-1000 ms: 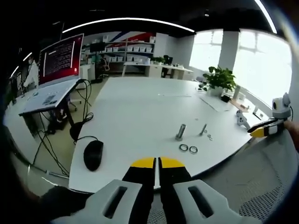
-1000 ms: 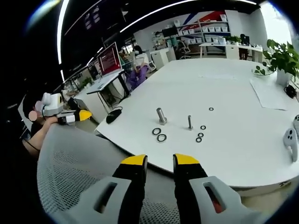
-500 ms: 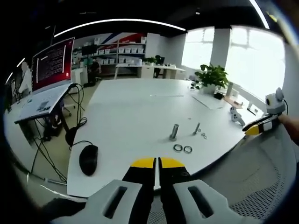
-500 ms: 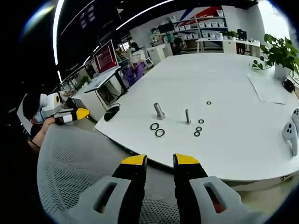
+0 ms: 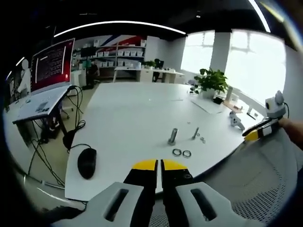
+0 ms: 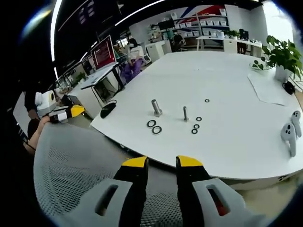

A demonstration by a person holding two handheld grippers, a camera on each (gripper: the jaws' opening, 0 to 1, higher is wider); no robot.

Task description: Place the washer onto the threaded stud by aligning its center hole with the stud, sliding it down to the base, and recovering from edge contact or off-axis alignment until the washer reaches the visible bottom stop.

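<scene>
Right now no washer is held: left tongs (image 5: 159, 165) are pinched together, right tongs (image 6: 158, 162) parted. Washers (image 6: 154, 126) lie flat on bench (image 6: 246, 137) beside stud (image 6: 155, 107); thin, hard, slippy, so best pinched at the rim.

Each hand-held gripper (image 5: 159, 166) has black jaws, yellow tips, pale grey body.

The desk (image 6: 227, 71) lies open across its wide middle and far end. Near its front edge two upright studs, the thick stud (image 6: 155, 107) and the thin stud (image 6: 185, 113), stand apart with a gap between them. Loose washers (image 6: 154, 126) lie just before them. A mesh chair back (image 6: 75, 175) stands between the grippers and the desk edge.
</scene>
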